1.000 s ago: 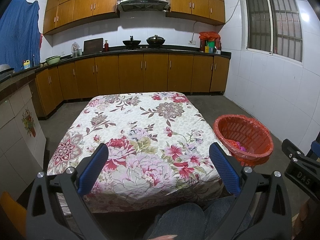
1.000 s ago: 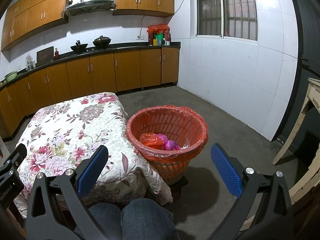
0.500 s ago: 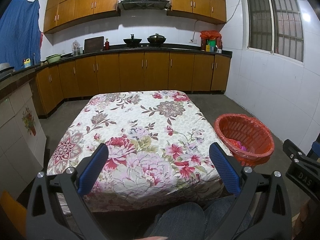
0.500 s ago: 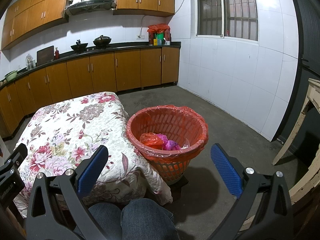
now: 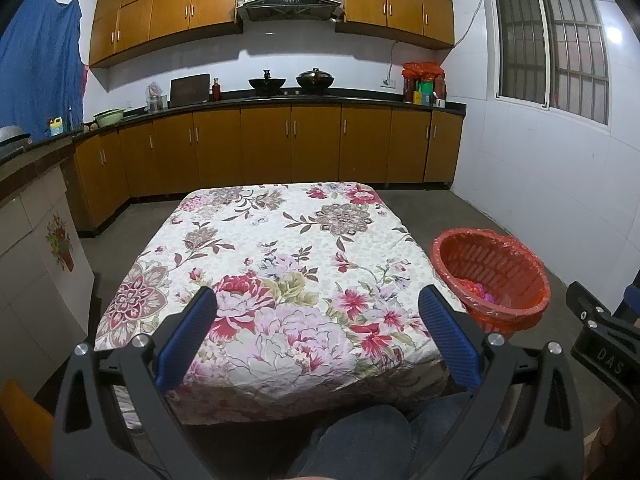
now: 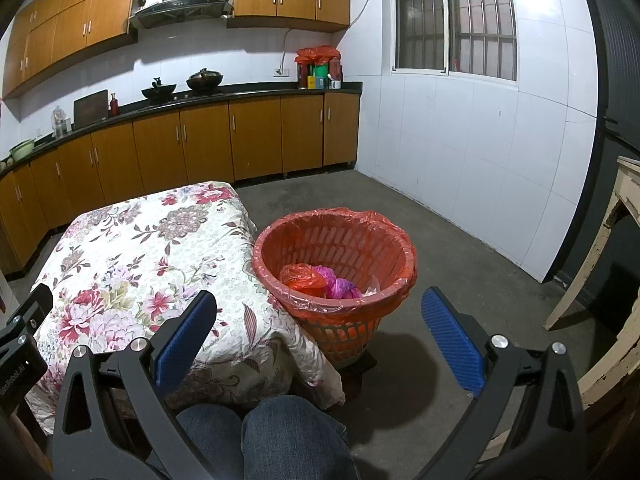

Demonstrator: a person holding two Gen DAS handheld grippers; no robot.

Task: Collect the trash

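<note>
My right tongs [image 6: 318, 334] and left tongs [image 5: 318, 336] gape wide, empty; the trash basket [image 6: 394, 240] sits just ahead of the right pair.

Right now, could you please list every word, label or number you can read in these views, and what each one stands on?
"DAS": white letters on the black body of the right gripper, seen at the left wrist view's edge.
"GenRobot.AI", partly cut off: on the black body of the left gripper, in the right wrist view.
Labels on the countertop bottles and containers: too small to read.
</note>
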